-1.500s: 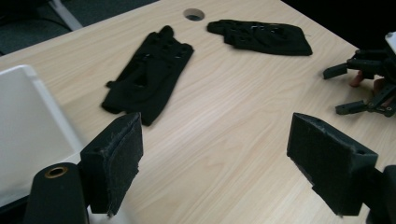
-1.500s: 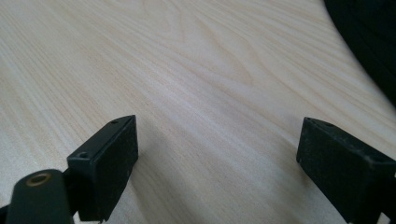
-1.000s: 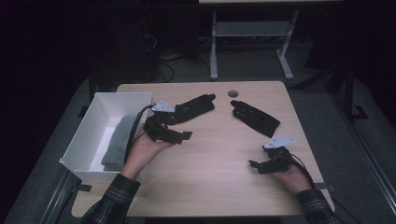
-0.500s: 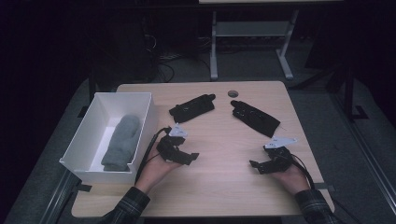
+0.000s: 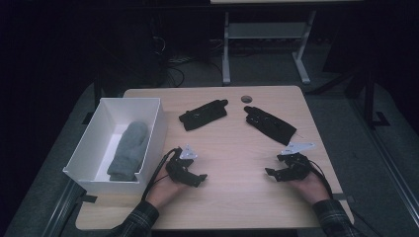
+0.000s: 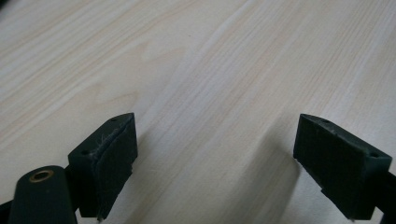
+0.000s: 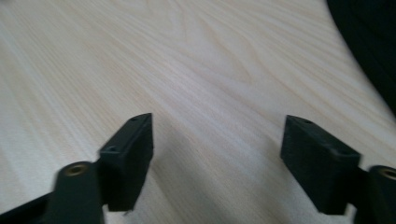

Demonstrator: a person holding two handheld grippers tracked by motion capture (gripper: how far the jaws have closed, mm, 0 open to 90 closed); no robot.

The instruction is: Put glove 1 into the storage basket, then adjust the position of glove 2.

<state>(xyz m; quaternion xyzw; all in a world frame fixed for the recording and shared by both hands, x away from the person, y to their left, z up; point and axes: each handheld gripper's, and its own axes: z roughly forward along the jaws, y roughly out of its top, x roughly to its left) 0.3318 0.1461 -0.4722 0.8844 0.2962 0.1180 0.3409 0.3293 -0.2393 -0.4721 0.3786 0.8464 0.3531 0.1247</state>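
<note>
Since the earlier frames: left claw (image 5: 200, 176) moved from beside the white box (image 5: 150, 143) down and right to the lower middle-left of the high view, low over the tabletop (image 5: 232, 148). Grey mitten (image 5: 127, 150) inside the box at centre left, not under the hand any more. Right claw (image 5: 269, 173) unmoved at lower right.

Left claw (image 6: 215, 158): jaws wide, just opened a little further, bare wood between them. Right claw (image 7: 217, 163): jaws wide apart, just closed a little, nothing between them.

Nearest things: black glove (image 5: 203, 114) at upper middle, lying flat, well apart from the left claw. Second black glove (image 5: 271, 124) right of it, just above the right claw, not touching. Small dark disc (image 5: 246, 98) near the tabletop's far edge.
</note>
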